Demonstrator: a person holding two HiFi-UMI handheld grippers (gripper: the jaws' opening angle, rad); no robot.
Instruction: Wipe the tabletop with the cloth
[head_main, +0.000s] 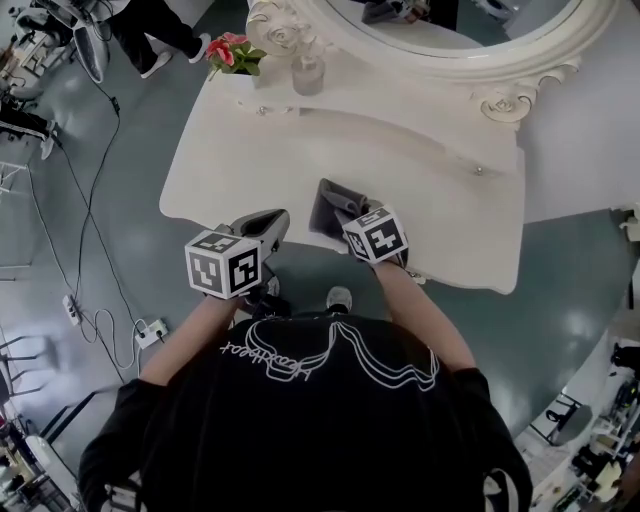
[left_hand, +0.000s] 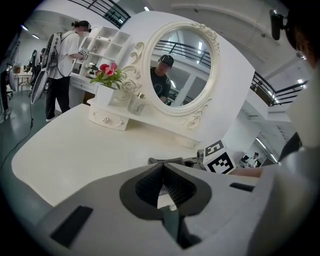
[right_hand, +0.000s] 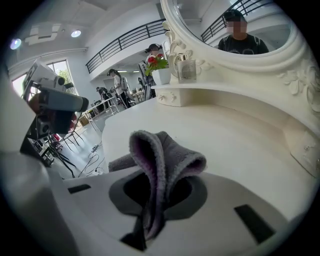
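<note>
Cloth at tabletop's front edge.
My right hand-held gripper clamps the cloth; my left hand-held gripper is closed, empty.

1. The head view looks from above the person steeply down onto the white tabletop. Its near edge lies mid-frame, and the mirror is at the far top.
2. The left gripper view rides close behind the left gripper, whose jaws meet. It sits low at the tabletop's near-left edge and faces far and rightward toward the mirror.
3. The right gripper view sits just as close behind the right gripper, low over the near edge. It faces far and leftward along the tabletop.
4. All three views share the tabletop, the mirror and the flowers. The head view and the right gripper view both show the cloth pinched in the right jaws. The left gripper view also catches the right gripper.
</note>
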